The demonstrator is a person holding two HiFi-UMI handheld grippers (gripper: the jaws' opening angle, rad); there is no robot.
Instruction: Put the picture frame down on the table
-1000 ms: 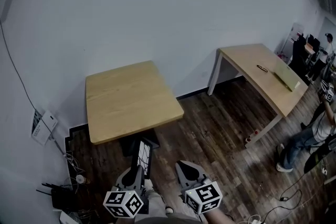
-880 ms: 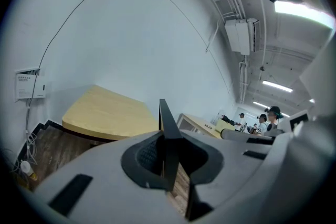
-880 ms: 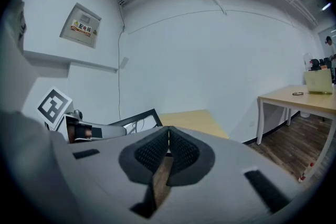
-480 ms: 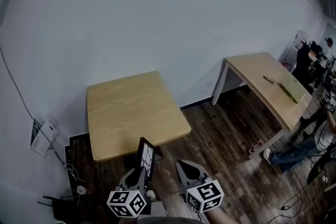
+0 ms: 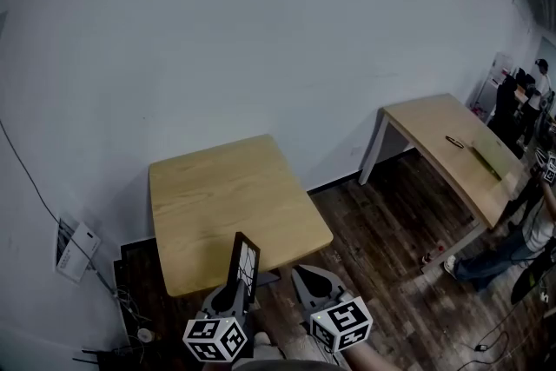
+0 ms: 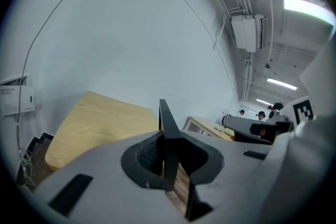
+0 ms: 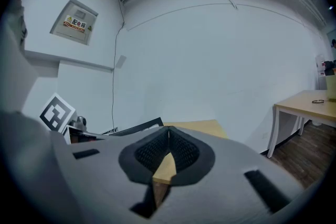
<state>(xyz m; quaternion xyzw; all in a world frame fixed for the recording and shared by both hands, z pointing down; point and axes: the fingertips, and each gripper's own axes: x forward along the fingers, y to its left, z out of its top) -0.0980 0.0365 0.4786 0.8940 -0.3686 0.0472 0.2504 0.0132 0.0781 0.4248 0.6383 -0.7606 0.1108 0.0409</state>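
A small light wooden table (image 5: 226, 195) stands against the white wall. The picture frame (image 5: 243, 263), dark-edged with a pale grid front, stands upright and edge-on in my left gripper (image 5: 233, 289), which is shut on its lower part. Its top overlaps the table's near edge in the head view. In the left gripper view the frame (image 6: 167, 136) rises between the jaws, with the table (image 6: 100, 120) beyond. My right gripper (image 5: 306, 275) is beside it, shut, nothing in it. The right gripper view shows the frame (image 7: 137, 127) at its left and the table (image 7: 197, 126) ahead.
A longer wooden table (image 5: 456, 143) stands at the right, with small items on it and people (image 5: 530, 91) beyond. A white wall box (image 5: 76, 241) with cables hangs at the lower left. Dark wood floor (image 5: 373, 221) lies between the tables.
The small table has come closer and lower in the head view. The frame in my left gripper has risen until its top reaches the table's near edge. Both grippers stay shut.
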